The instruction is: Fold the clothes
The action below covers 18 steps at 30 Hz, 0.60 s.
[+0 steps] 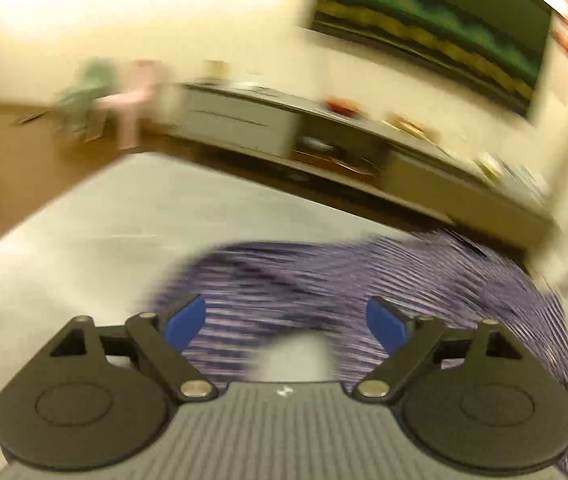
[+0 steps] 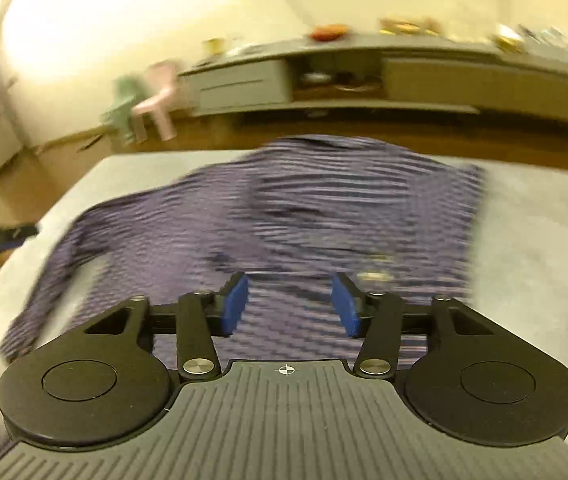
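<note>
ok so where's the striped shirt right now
The striped shirt lies spread on the grey table, filling the middle of the right wrist view just beyond the right gripper, whose jaws are open above it.

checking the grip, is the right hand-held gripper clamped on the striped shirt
No, the right hand-held gripper has its blue pads apart above the striped shirt, pinching nothing.

We see a shirt (image 2: 324, 208) striped in purple and white on a pale grey table (image 2: 532, 248); our gripper pads (image 2: 235, 304) are blue on black arms; beyond stand a pink chair (image 2: 159, 96), a green one (image 2: 123, 100) and a brown wooden floor (image 1: 23, 160).
</note>
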Tool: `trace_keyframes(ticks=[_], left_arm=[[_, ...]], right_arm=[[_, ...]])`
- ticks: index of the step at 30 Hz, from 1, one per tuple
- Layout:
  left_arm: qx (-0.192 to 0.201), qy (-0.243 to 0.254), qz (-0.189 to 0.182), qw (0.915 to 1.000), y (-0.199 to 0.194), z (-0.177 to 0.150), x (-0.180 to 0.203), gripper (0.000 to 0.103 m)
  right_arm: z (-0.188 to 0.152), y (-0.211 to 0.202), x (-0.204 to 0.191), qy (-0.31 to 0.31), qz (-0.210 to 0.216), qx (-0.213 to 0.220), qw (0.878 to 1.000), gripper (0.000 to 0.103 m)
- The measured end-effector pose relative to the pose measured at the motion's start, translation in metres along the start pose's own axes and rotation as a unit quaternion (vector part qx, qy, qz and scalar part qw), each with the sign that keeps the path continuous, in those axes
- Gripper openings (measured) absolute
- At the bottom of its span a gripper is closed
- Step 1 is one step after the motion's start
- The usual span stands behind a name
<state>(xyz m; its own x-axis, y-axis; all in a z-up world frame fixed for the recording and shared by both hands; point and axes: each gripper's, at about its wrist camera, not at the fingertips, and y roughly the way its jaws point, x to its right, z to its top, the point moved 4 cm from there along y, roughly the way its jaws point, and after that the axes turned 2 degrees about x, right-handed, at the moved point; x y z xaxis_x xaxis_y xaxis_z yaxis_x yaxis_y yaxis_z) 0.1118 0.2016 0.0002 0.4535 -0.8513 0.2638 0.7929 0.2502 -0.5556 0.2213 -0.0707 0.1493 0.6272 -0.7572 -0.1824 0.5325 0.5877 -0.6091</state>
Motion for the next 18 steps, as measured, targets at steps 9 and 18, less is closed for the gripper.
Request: trace_keyframes(ticks=[9, 18], left_arm=[[0.003, -0.194, -0.002, 0.9809, -0.023, 0.026, -0.13, 0.094], [-0.02, -0.235, -0.063, 0.9696, -0.025, 0.015, -0.174, 0.094]], right_arm=[[-0.068, 0.016, -0.296, -0.271, 0.133, -0.027, 0.953, 0.072], [-0.153, 0.088, -0.426, -0.404, 0.134, -0.068, 0.902, 0.077]])
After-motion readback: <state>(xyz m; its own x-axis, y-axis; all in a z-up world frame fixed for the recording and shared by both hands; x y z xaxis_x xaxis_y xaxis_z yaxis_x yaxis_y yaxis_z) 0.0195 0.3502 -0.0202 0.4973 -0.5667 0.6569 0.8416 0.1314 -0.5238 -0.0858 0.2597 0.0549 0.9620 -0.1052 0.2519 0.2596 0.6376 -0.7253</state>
